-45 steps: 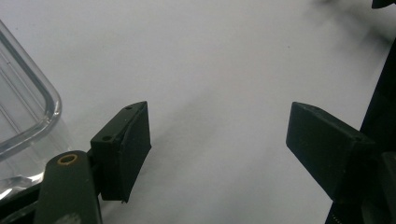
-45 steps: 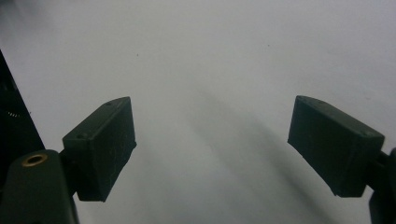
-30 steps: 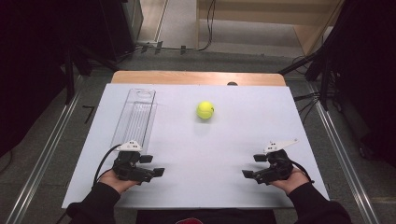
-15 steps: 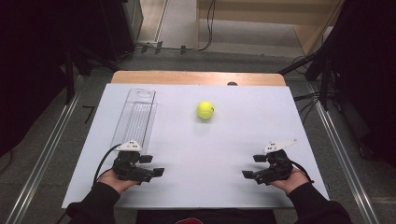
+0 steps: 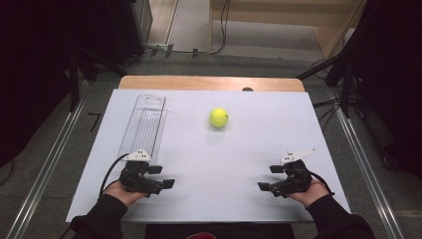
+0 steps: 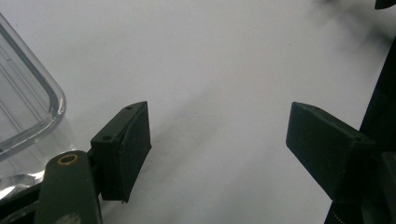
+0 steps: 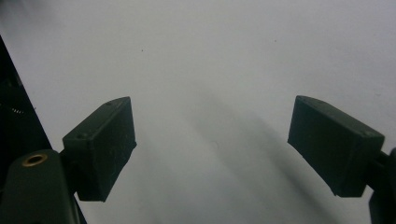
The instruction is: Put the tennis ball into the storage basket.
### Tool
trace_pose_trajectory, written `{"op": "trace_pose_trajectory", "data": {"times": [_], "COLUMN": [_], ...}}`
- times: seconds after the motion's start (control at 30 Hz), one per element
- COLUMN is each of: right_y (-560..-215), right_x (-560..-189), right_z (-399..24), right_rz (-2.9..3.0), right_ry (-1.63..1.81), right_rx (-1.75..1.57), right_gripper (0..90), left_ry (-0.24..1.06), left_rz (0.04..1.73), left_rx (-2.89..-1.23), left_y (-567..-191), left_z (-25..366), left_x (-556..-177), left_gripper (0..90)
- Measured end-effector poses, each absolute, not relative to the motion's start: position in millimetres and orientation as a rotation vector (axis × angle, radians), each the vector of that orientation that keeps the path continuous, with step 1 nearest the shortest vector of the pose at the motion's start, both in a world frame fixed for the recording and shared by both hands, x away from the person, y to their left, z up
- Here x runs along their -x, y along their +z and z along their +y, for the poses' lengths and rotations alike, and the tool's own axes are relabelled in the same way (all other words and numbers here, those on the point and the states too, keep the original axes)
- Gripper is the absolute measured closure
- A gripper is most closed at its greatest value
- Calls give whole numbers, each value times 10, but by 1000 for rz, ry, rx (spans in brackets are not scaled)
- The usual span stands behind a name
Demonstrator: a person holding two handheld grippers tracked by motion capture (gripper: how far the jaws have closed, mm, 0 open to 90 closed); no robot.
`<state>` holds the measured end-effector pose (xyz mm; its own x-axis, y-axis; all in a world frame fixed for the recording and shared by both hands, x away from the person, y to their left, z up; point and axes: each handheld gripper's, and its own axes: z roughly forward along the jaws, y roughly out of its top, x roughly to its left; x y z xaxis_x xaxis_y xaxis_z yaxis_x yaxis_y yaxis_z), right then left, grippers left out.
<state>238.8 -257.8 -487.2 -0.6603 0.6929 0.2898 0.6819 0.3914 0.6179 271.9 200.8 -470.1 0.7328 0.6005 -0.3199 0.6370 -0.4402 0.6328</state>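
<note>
Two tongs point(image 5: 161, 177) point(image 5: 271, 178) agape, tennis ball point(image 5: 218, 117) well ahead, between them

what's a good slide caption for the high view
Two open claws, left and right, rest near a tennis ball and clear tray.

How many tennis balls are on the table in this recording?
1. The tennis ball lies on the white table toward the far middle, to the right of the clear tray and apart from it. Nothing on the table could hide another.
</note>
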Motion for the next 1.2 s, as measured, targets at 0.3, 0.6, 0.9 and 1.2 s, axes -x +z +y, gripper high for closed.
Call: {"op": "trace_pose_trajectory", "data": {"times": [0.3, 0.6, 0.9, 1.2], "right_y": [-4871, -4871, -4875, -4878], "right_x": [-2388, -2390, -2393, -2395], "right_z": [-2579, -2580, -2584, -2588], "right_rz": [2608, 2609, 2611, 2612], "right_ry": [1147, 1144, 1137, 1134], "right_rx": [-1287, -1287, -1290, -1290], "right_gripper": [130, 130, 130, 130], "left_ry": [-62, -70, -106, -108], "left_rz": [928, 925, 906, 878], "left_rx": [-2164, -2166, -2179, -2160], "left_y": [-4700, -4702, -4678, -4619], "left_z": [2007, 1998, 1926, 1847], "left_x": [-2718, -2724, -2725, -2706], "left_gripper": [227, 228, 228, 228]}}
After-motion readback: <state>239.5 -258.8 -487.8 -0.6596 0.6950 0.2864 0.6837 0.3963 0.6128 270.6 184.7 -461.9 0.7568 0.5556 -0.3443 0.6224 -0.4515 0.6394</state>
